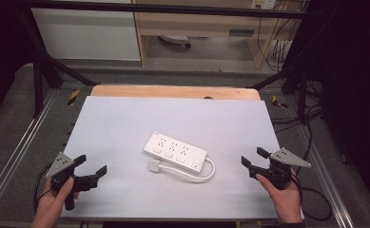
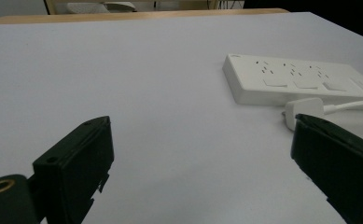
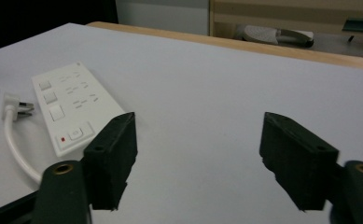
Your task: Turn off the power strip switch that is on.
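A: Where is the white plastic power strip with three socket groups (image 1: 175,151)?

B: It lies flat near the middle of the pale grey table top (image 1: 125,123), set at a slant. Its short white cable (image 1: 206,174) loops round the near right end and comes back to the white plug (image 1: 154,166), which rests on the table just beside the strip's near edge.

A: And the left gripper (image 1: 91,164)?

B: A hand holds it at the table's near left corner. Its black jaws stand wide apart with nothing between them, aimed across the table towards the strip, well apart from it.

A: The right gripper (image 1: 253,156)?

B: It is held at the near right edge, jaws parted too, though less widely. Nothing sits between the pads, and they touch nothing. The strip lies off to its left, near but apart.
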Demonstrator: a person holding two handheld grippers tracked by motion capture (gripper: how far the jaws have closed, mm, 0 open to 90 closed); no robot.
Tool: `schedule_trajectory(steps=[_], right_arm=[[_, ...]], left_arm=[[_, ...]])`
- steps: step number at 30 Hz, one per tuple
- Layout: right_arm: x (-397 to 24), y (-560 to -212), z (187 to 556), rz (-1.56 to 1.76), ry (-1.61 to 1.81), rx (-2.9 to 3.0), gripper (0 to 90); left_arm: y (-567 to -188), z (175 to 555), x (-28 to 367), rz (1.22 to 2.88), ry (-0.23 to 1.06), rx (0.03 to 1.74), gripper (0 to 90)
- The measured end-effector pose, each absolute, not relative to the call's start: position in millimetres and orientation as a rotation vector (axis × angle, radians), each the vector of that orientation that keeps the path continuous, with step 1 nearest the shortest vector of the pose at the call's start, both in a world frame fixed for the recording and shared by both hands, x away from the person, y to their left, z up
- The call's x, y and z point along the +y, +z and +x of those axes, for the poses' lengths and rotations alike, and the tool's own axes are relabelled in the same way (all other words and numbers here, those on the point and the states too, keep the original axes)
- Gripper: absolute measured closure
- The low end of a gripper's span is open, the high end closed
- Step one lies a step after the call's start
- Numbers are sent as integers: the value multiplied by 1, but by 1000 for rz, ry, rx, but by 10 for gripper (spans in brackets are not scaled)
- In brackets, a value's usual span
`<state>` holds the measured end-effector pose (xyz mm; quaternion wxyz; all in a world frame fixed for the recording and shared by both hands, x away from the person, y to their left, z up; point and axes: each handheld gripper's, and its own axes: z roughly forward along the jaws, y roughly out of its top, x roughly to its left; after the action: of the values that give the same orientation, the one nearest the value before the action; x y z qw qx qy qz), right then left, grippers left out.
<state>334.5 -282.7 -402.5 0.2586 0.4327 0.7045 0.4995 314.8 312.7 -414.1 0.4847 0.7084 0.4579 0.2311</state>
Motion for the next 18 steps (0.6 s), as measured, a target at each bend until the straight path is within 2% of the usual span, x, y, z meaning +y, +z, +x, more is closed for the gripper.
schedule_trajectory(steps=[1,2,12,15,18], right_arm=[[-283,-402,334,1173,1354,1910,289],[-279,-399,333,1161,1360,1900,359],[-263,-389,341,1107,1338,1907,725],[-260,-387,343,1088,1343,1901,775],[-258,-387,345,1084,1334,1890,788]], left_arm=[[-414,315,313,1725,563,1115,56],[-414,315,313,1724,564,1117,56],[-414,315,313,1729,561,1110,56],[-414,315,313,1728,561,1111,56],[-414,316,313,1731,559,1108,56]])
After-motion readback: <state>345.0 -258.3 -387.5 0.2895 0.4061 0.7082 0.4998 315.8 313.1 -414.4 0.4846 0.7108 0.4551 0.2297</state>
